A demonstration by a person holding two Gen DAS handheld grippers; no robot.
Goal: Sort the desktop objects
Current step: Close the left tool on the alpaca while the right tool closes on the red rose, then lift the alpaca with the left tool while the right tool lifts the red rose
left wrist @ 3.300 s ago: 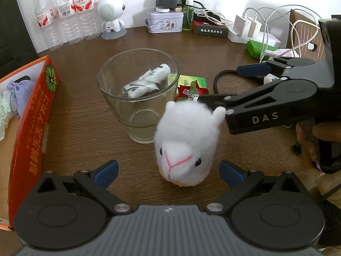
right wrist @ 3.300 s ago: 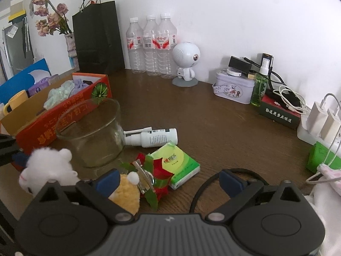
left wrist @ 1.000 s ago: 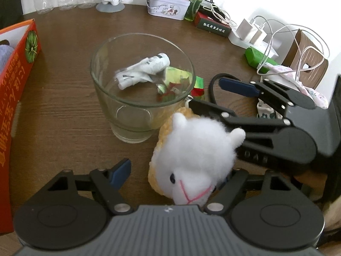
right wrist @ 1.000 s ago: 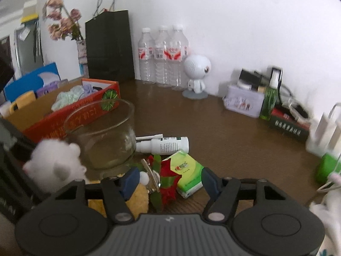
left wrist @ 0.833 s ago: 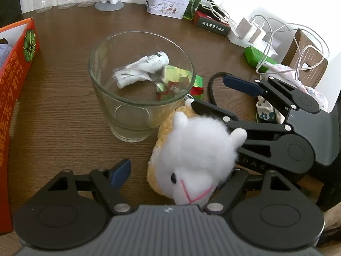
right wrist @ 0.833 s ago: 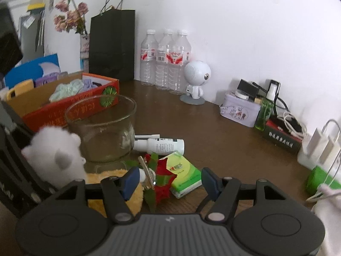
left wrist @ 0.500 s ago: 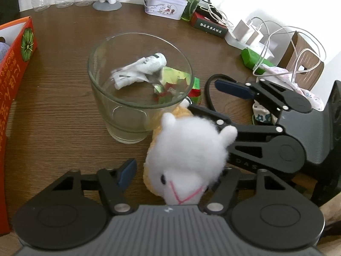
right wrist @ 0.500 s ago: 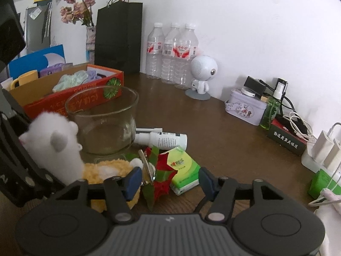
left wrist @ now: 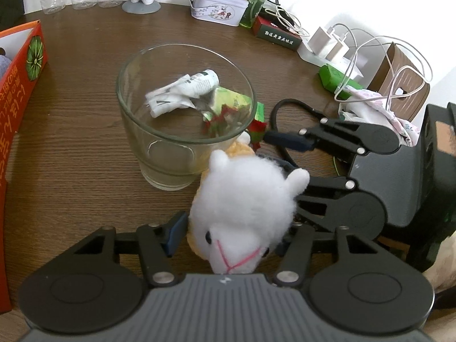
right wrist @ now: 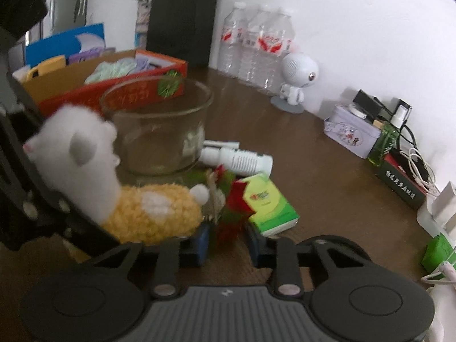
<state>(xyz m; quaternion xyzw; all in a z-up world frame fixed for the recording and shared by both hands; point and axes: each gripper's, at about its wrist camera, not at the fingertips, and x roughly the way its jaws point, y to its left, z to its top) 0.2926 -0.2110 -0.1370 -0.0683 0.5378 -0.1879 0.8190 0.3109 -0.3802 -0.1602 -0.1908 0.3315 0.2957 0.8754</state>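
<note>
Dark brown wood-grain tabletop (left wrist: pixel 71 148) fills both views under a white wall. At the far left of the left wrist view stands an orange cardboard box (left wrist: pixel 20 91); the right wrist view shows cloth items inside it. Right of it, at centre frame, an empty clear glass tumbler (left wrist: pixel 182 119) stands upright. Through its wall show a white spray bottle (right wrist: pixel 242 159) lying on its side and a green tissue packet (right wrist: pixel 268 205), both on the table beyond it. Just below and right of the glass, a fluffy white-headed alpaca plush with a yellow body (left wrist: pixel 242 208) sits between the fingers of the left gripper (left wrist: pixel 230 236), which are closed onto its head from both sides. Beside the plush's tail lies a red-and-green foil bow with a metal clip (right wrist: pixel 230 202), and the right gripper (right wrist: pixel 228 242) has its blue-padded fingers drawn in narrow around it; the blur makes it hard to tell if they actually touch it. Along the upper edge are clear water bottles (right wrist: pixel 256 45), a white round-headed robot figurine (right wrist: pixel 296 82), a pale floral tin (left wrist: pixel 219 10), and white chargers with cables (left wrist: pixel 330 42) at upper right.
</note>
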